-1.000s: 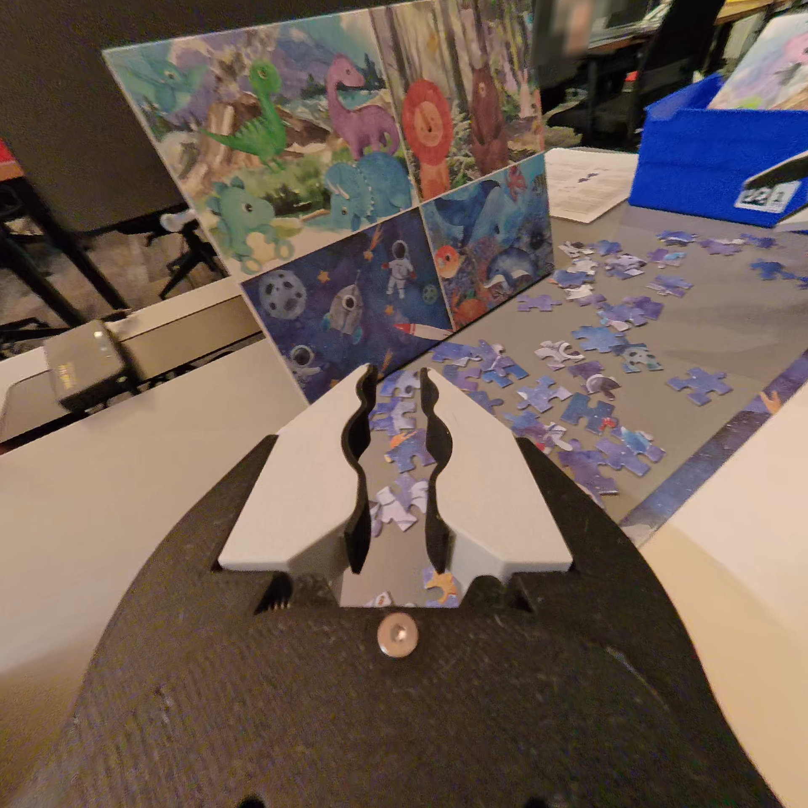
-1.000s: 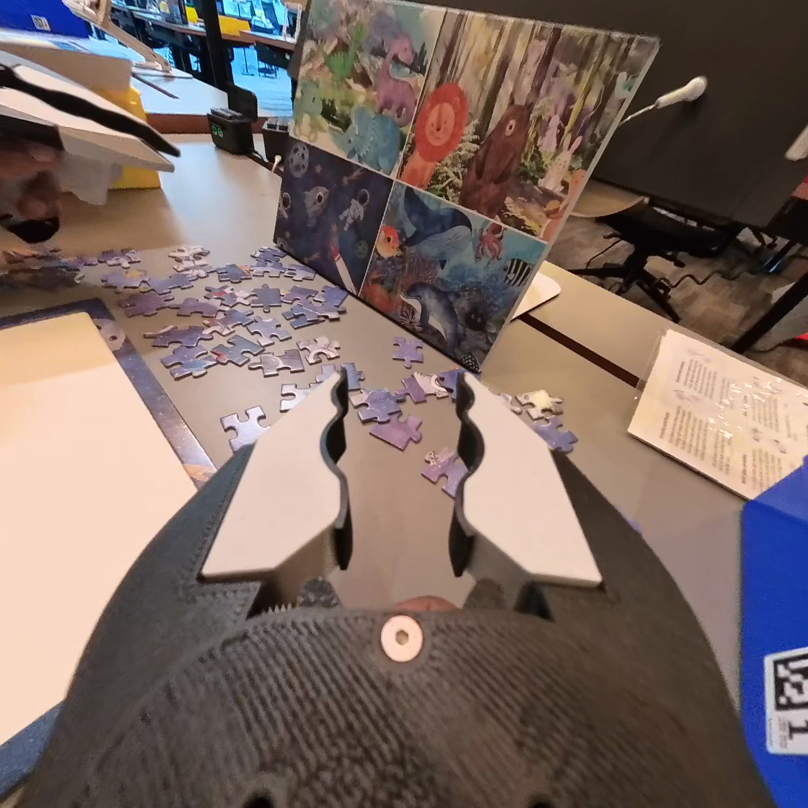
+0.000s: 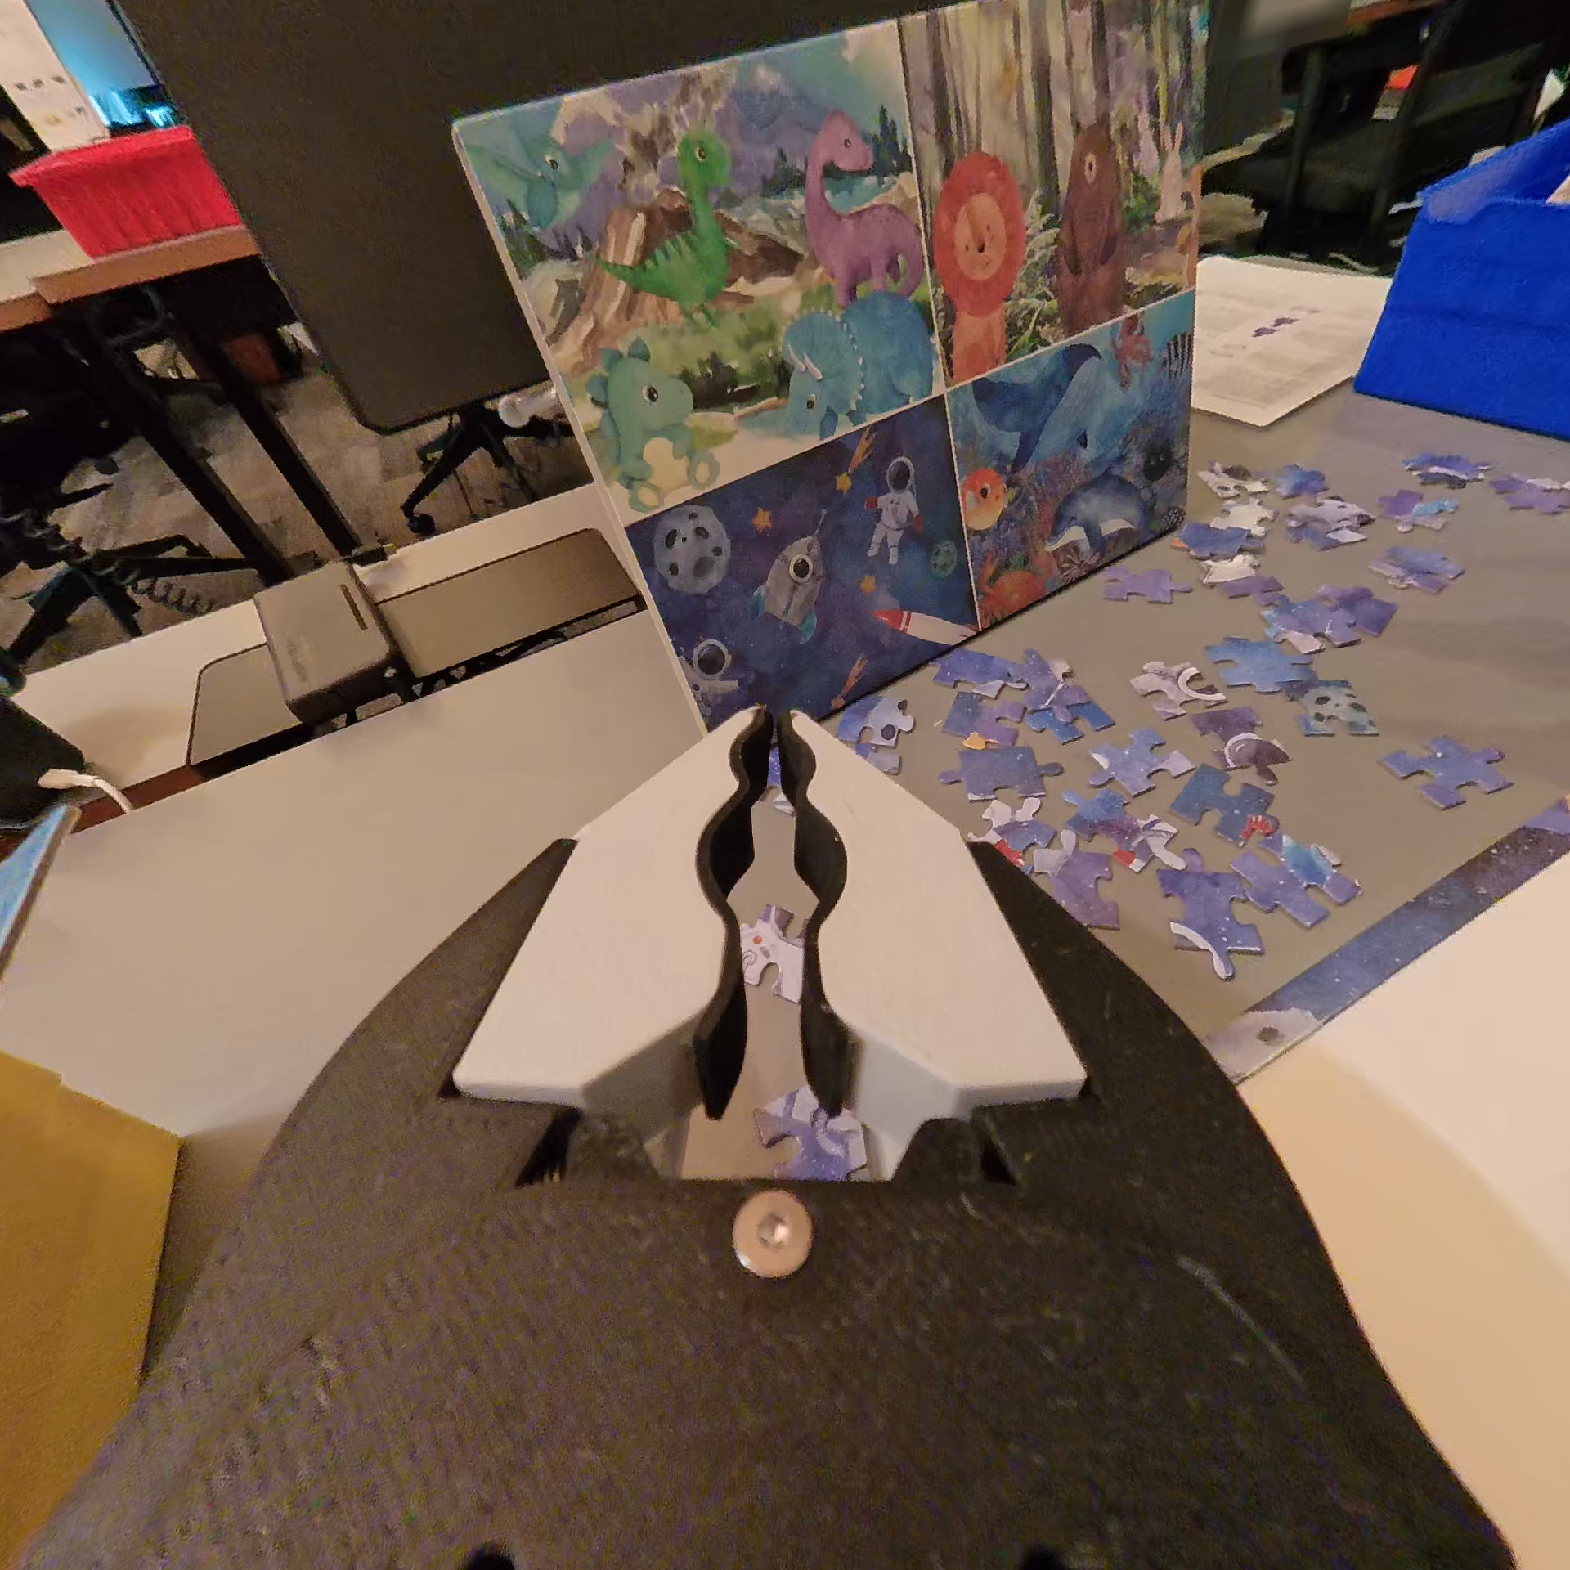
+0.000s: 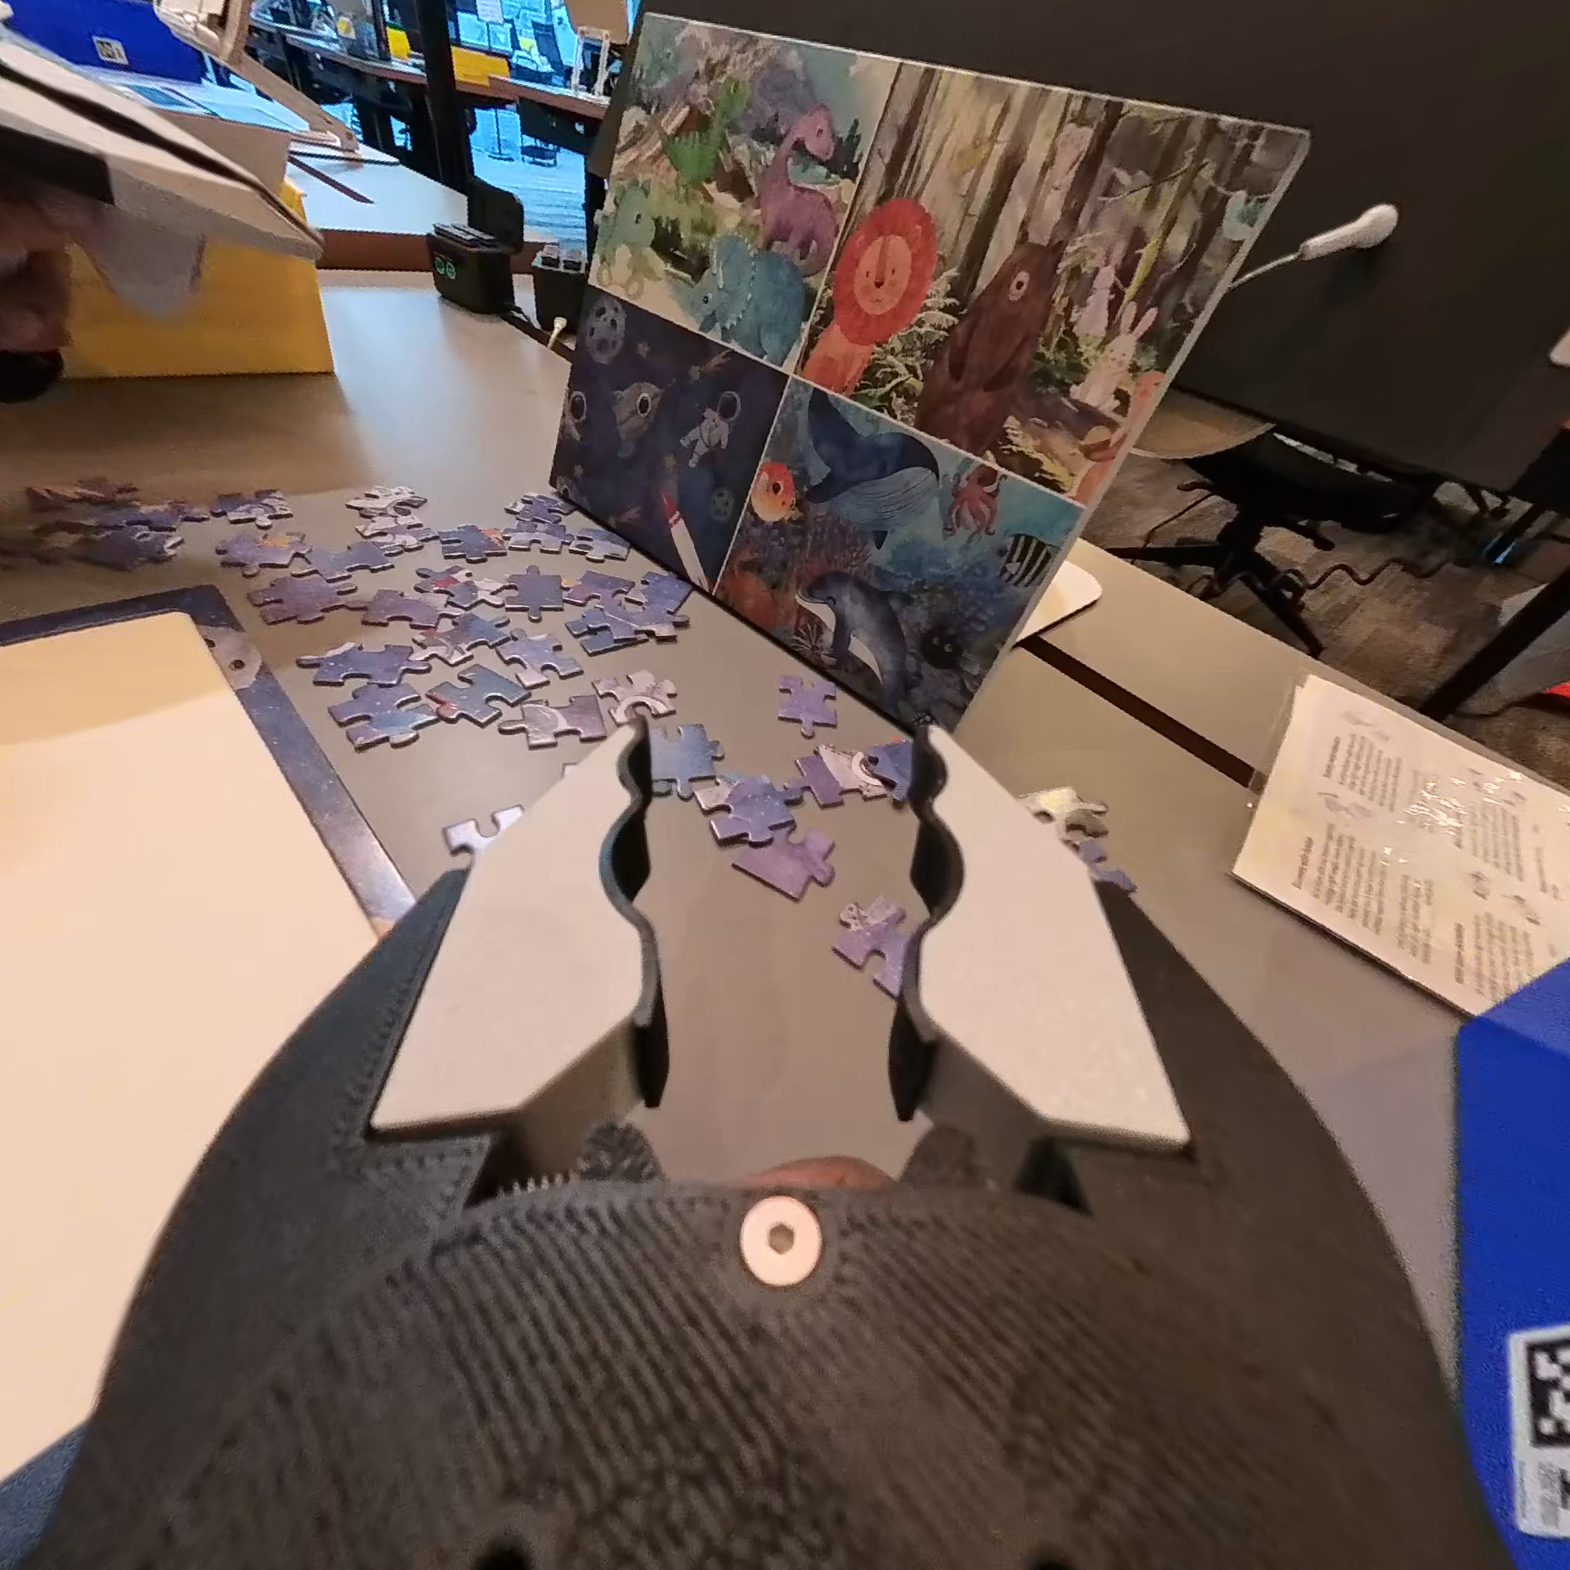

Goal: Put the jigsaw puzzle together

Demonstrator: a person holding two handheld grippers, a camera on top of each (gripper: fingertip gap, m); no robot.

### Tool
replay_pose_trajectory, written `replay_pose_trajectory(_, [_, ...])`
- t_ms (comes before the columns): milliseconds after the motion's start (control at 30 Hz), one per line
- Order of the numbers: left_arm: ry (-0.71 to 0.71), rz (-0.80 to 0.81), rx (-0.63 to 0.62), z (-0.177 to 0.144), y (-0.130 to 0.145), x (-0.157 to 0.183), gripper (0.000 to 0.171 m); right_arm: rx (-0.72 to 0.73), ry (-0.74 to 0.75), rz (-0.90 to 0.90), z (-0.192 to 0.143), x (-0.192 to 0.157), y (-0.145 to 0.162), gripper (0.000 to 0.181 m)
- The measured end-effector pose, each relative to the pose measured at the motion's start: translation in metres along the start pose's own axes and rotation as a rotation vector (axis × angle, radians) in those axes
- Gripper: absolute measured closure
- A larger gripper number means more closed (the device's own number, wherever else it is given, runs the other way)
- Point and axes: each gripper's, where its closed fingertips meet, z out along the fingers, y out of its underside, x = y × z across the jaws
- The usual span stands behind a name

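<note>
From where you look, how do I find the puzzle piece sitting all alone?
Start at the big upright picture board and find its sea-animal corner. Just in front, on the grey table, lies one purple puzzle piece. Unlike the clustered pieces, it touches none.

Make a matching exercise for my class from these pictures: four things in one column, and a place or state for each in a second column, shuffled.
Things
1. left claw
2. right claw
3. upright picture board with four cartoon scenes
4. blue plastic bin

Places or states
A. fingers wide apart, nothing between them
B. standing on edge behind the loose blue-purple cardboard jigsaw pieces
C. tips nearly touching, nothing held
D. at the far right of the grey table, beside a printed sheet

Pairs: 1-C, 2-A, 3-B, 4-D
</note>
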Motion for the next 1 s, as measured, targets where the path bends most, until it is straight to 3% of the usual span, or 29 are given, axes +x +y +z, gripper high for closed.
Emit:
replay_pose_trajectory(100, [0.040,-0.030,0.021,-0.010,-0.013,0.006,0.171,0.020,0.001,-0.021,-0.003,-0.002,-0.007,0.122])
replay_pose_trajectory(233, [0.270,-0.112,-0.098,-0.047,-0.026,0.033,0.171,0.016,0.066,-0.092,-0.011,0.008,-0.010,0.125])
replay_pose_trajectory(333, [0.173,-0.056,-0.161,-0.081,-0.020,0.019,0.166,0.027,0.091,-0.076,-0.015,0.015,-0.010,0.127])
replay_pose_trajectory(433, [-0.014,0.021,-0.247,-0.099,0.008,-0.002,0.171,0.030,0.061,-0.023,-0.013,0.013,-0.009,0.127])
replay_pose_trajectory(567, [-0.031,0.101,-0.473,-0.121,0.048,-0.002,0.165,-0.011,0.051,-0.101,-0.005,0.002,-0.003,0.127])
replay_pose_trajectory(633, [-0.099,0.141,-0.448,-0.137,0.039,-0.013,0.165,-0.036,0.053,-0.133,-0.002,-0.001,0.002,0.126])
replay_pose_trajectory(800, [-0.070,0.032,-0.225,-0.156,0.002,-0.016,0.159,-0.049,0.097,-0.165,-0.004,0.006,0.004,0.126])
replay_pose_trajectory(867, [-0.024,-0.015,-0.194,-0.150,0.004,-0.010,0.156,-0.044,0.121,-0.162,-0.007,0.012,0.004,0.126])
replay_pose_trajectory(1000, [0.066,-0.012,-0.247,-0.128,0.024,0.012,0.154,-0.031,0.134,-0.137,-0.010,0.017,0.003,0.126])
